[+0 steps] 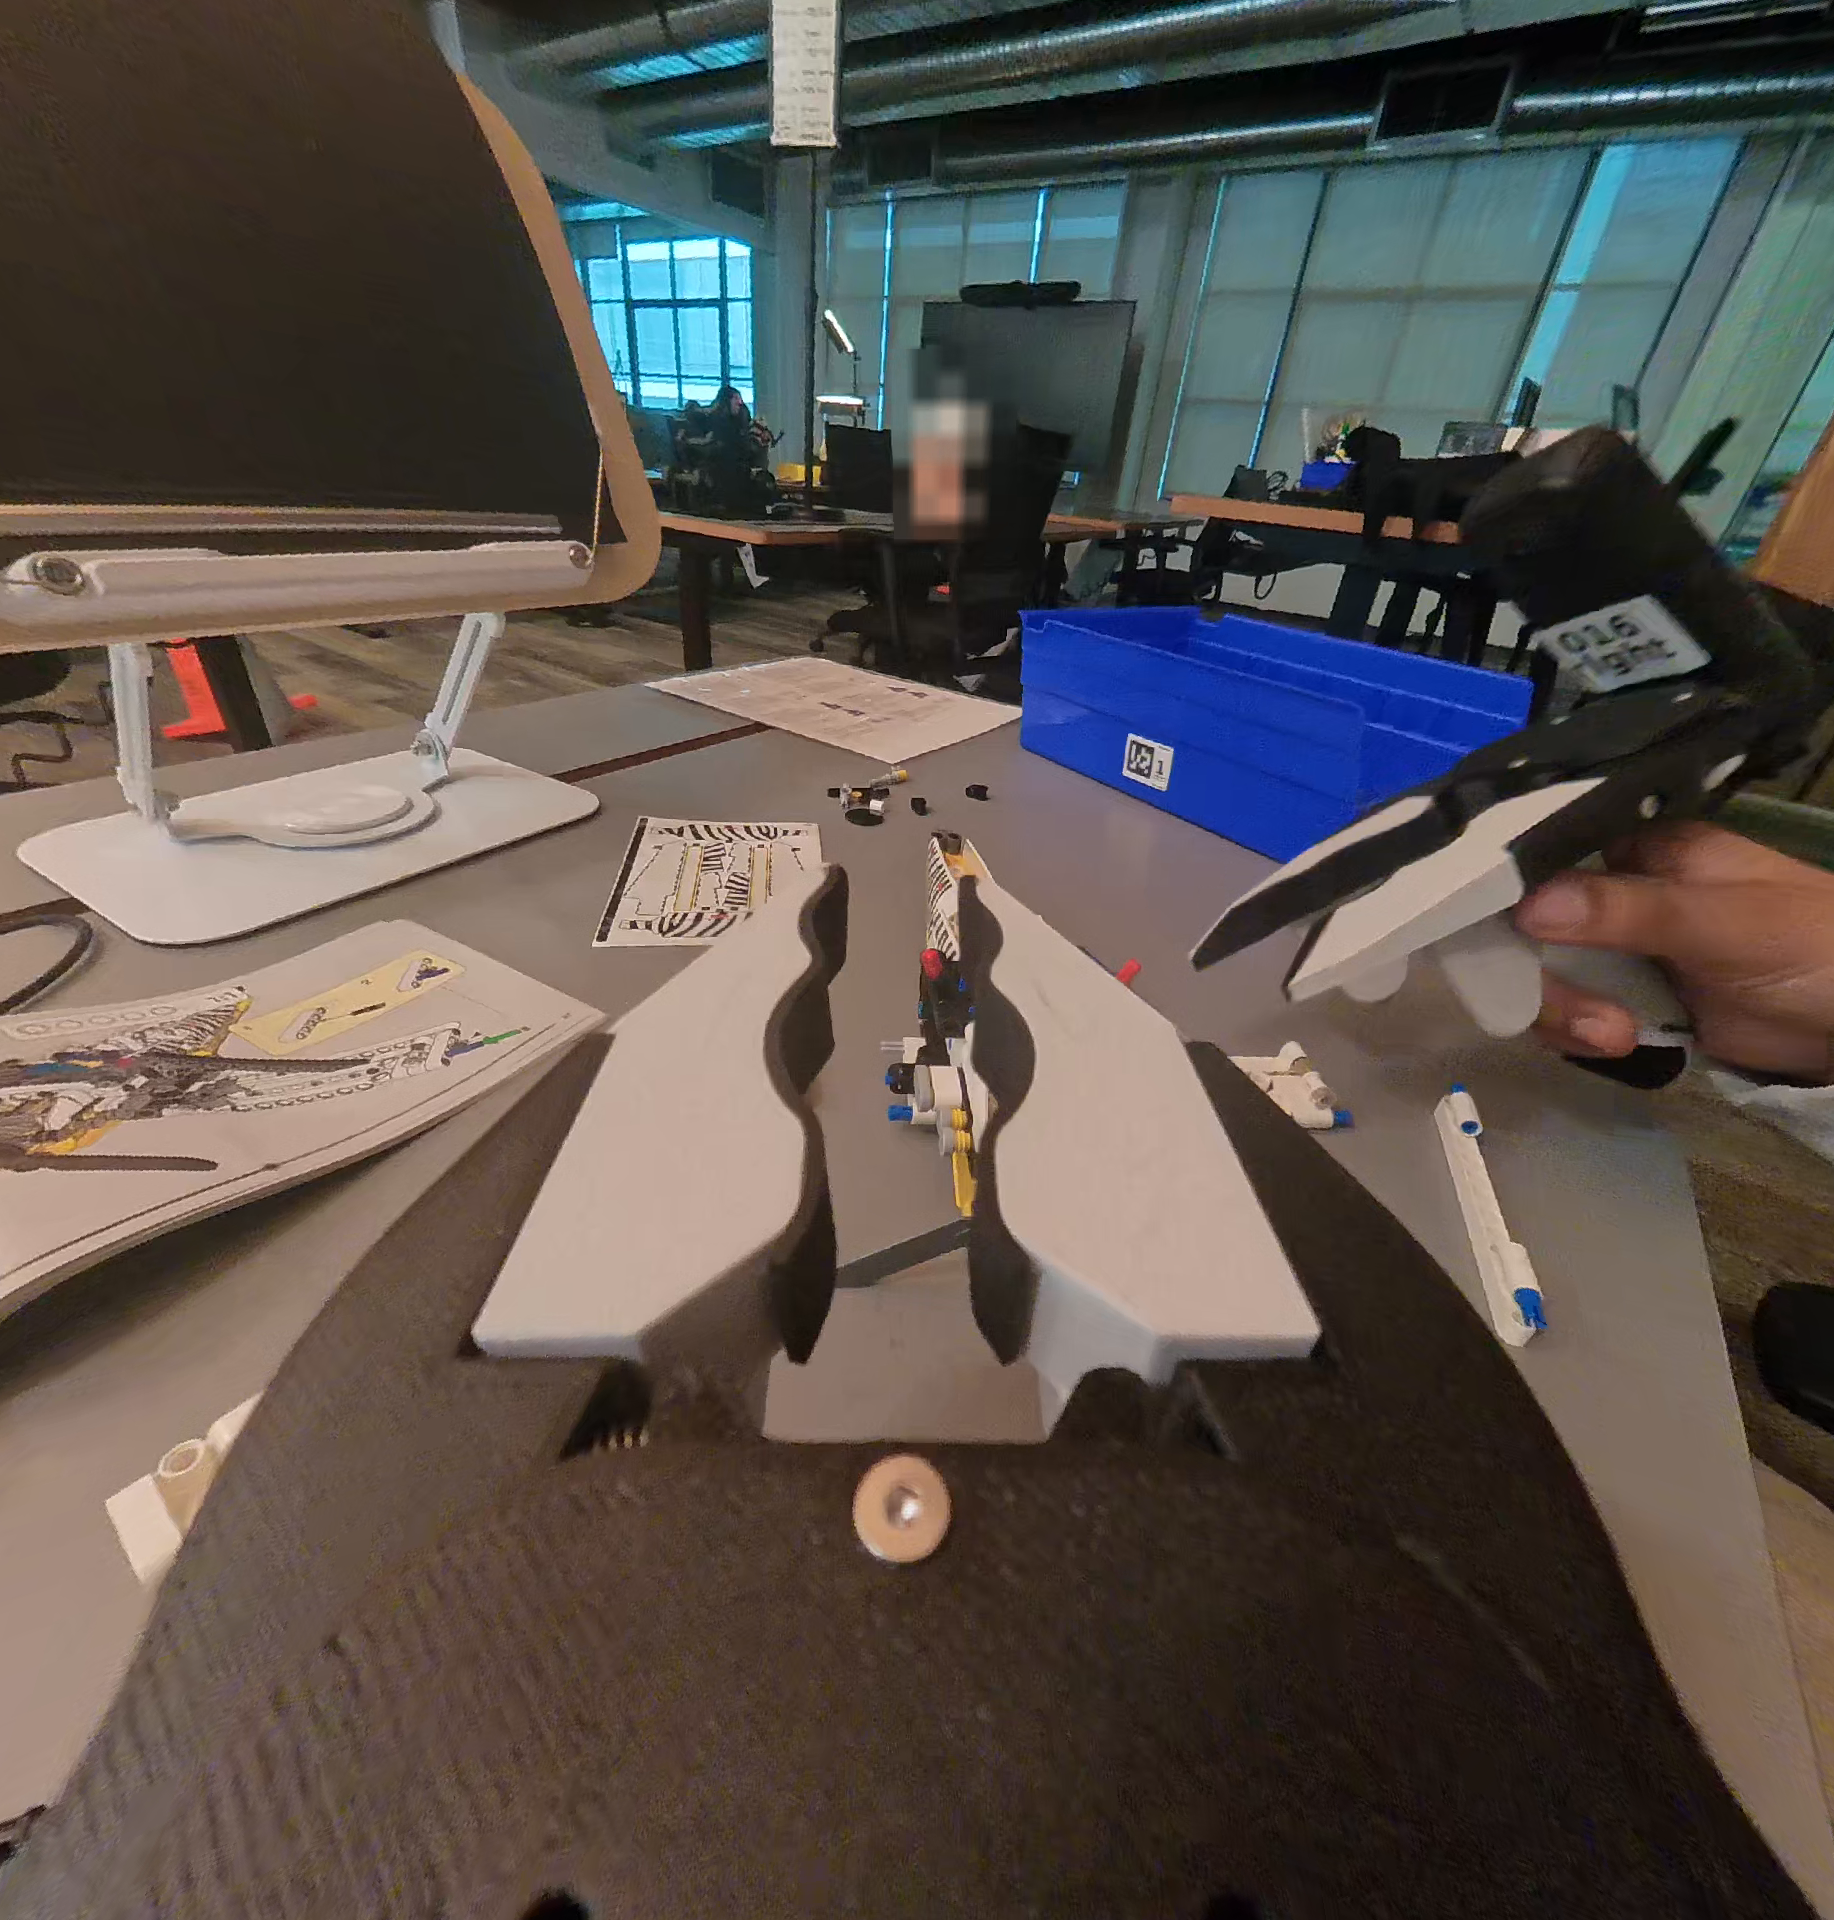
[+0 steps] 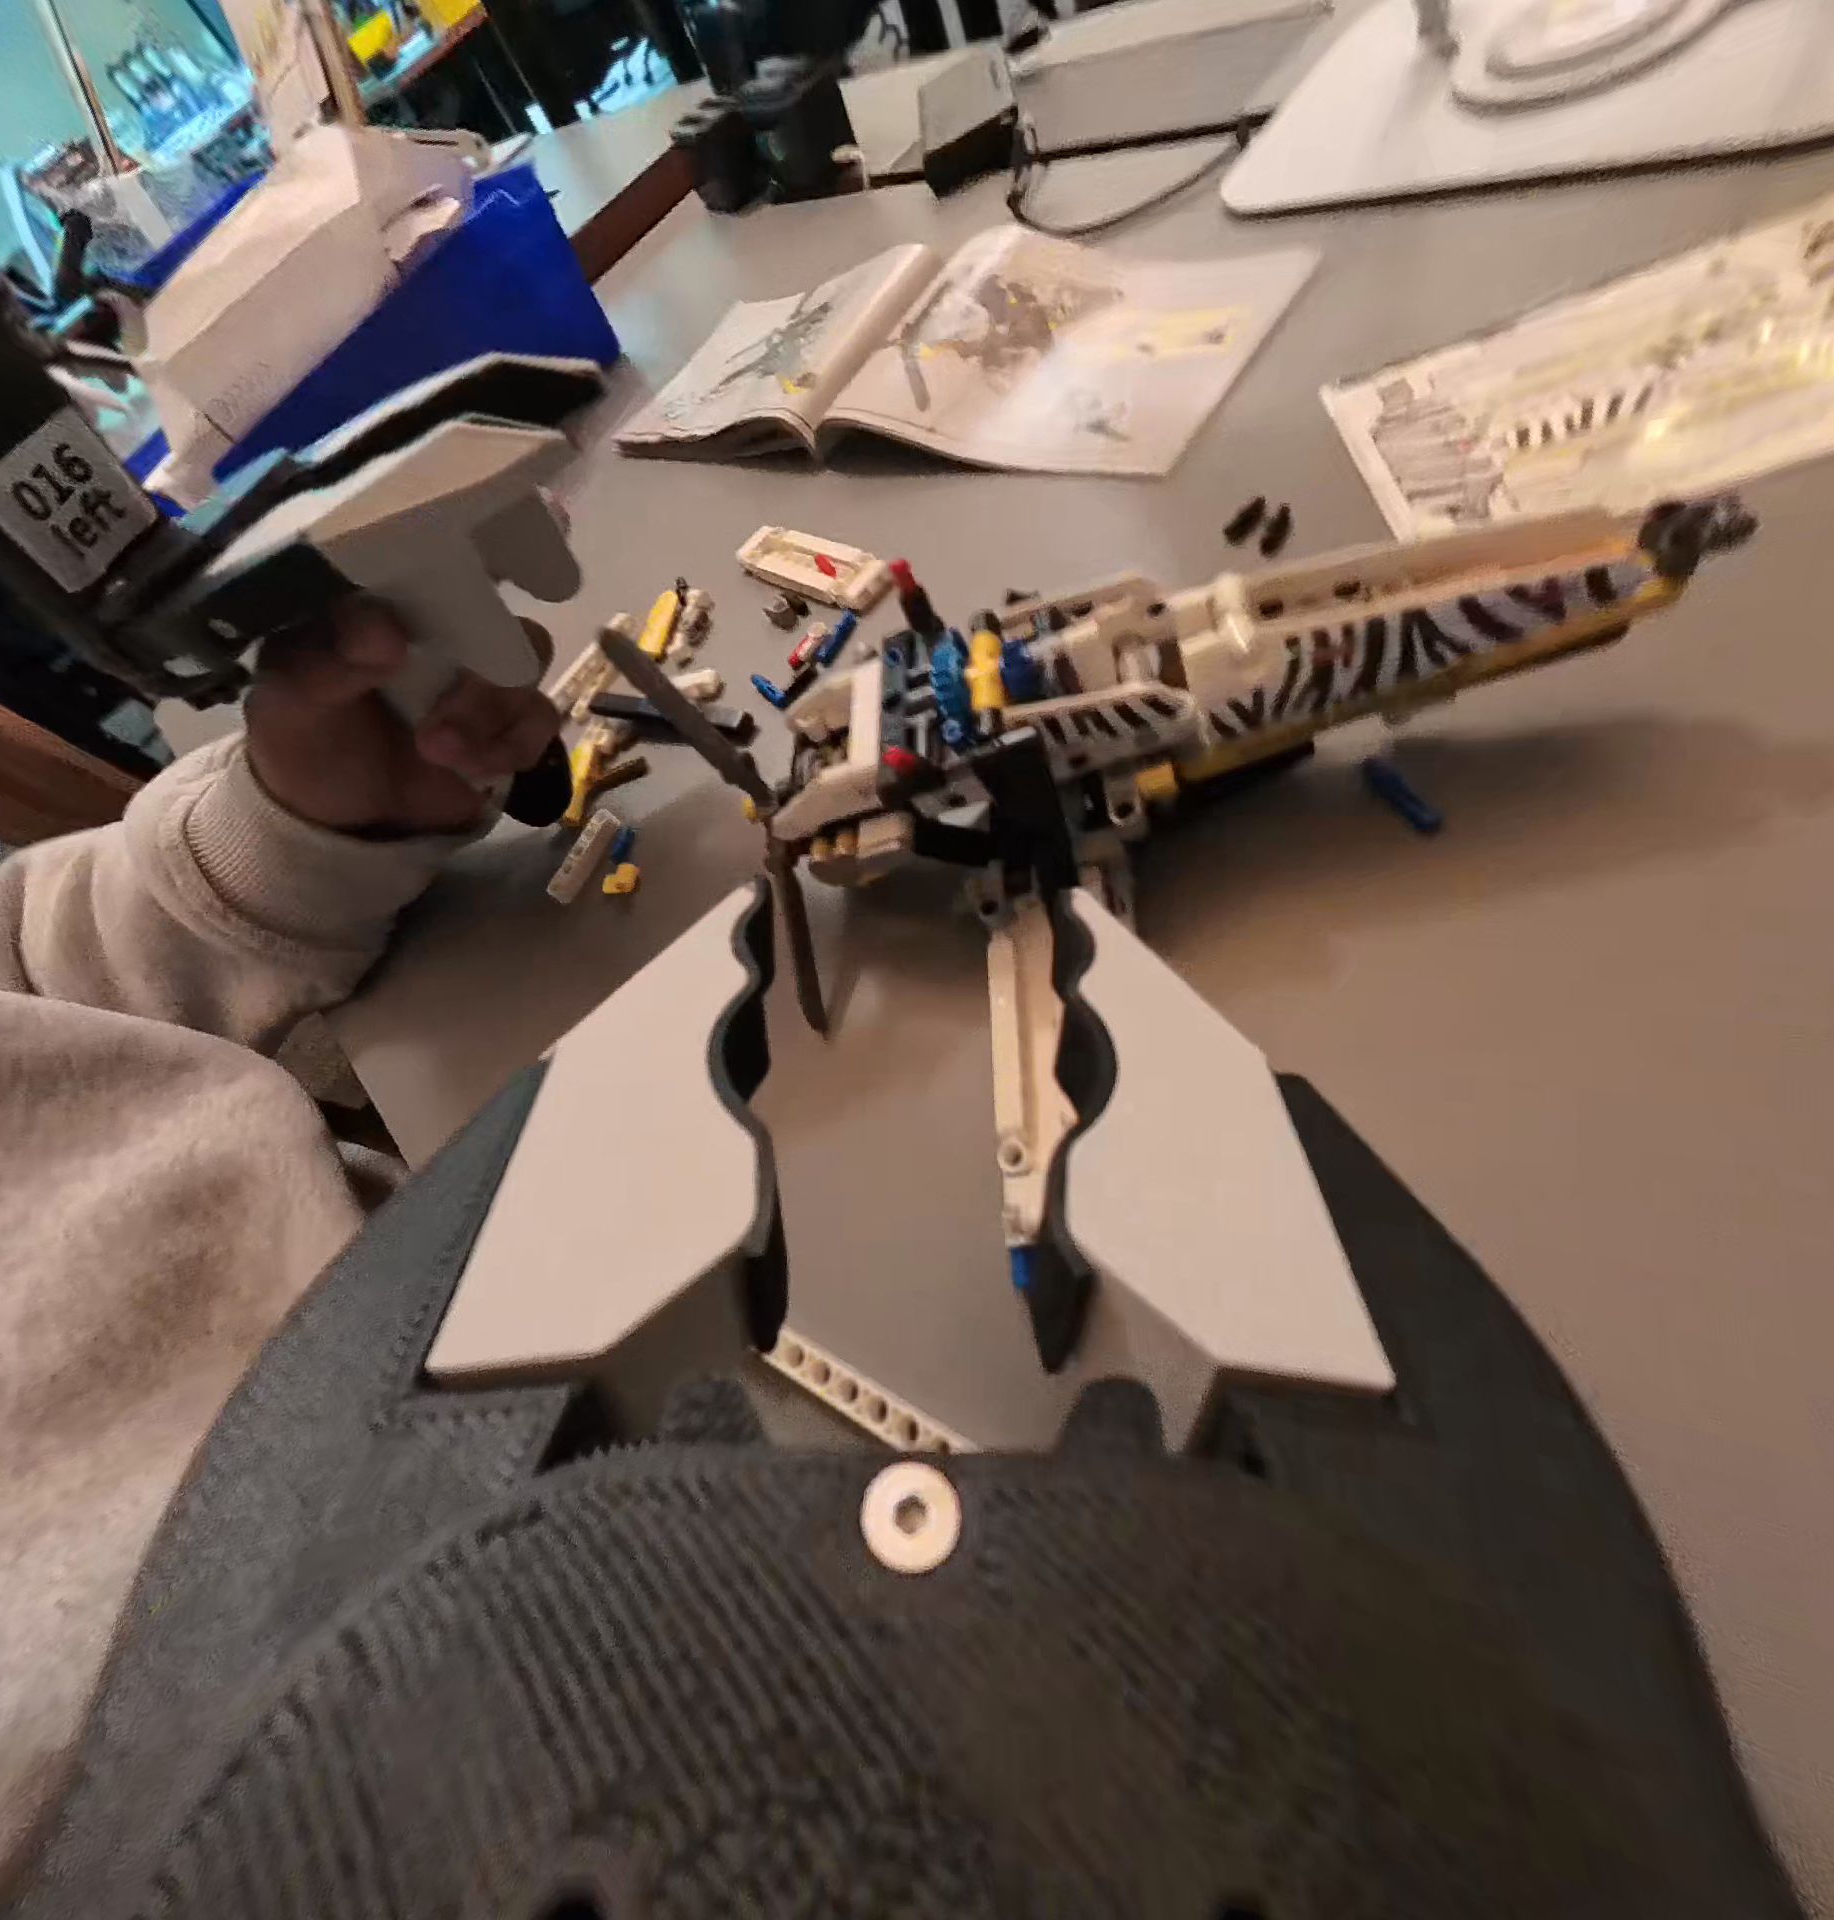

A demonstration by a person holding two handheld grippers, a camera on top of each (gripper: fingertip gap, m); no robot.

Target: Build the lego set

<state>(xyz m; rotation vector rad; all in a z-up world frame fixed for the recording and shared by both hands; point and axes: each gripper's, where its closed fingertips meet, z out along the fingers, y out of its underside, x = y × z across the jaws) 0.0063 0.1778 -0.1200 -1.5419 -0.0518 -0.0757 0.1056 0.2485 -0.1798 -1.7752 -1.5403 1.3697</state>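
Observation:
The partly built plane with zebra-striped stickers [image 2: 1256, 665] lies on the grey table [image 2: 1515, 1039], its grey propeller [image 2: 684, 717] at the near end. In the left wrist view I see it end-on [image 1: 944, 1039] in the gap of my left gripper [image 1: 902, 883], which is open, empty and held back from it. My right gripper [image 2: 913, 914] is open and empty, hovering over a long white beam with blue pins [image 2: 1027, 1070] on the table, close to its right finger. That beam also shows in the left wrist view [image 1: 1484, 1216], below the right gripper [image 1: 1245, 977].
Loose small pieces [image 2: 664, 644] lie by the plane's nose. An open instruction booklet [image 1: 217, 1060], a sticker sheet [image 1: 715, 878], a white monitor stand [image 1: 310, 821] and a blue bin [image 1: 1256, 717] ring the work area. A small white sub-assembly [image 1: 1292, 1086] lies to the right.

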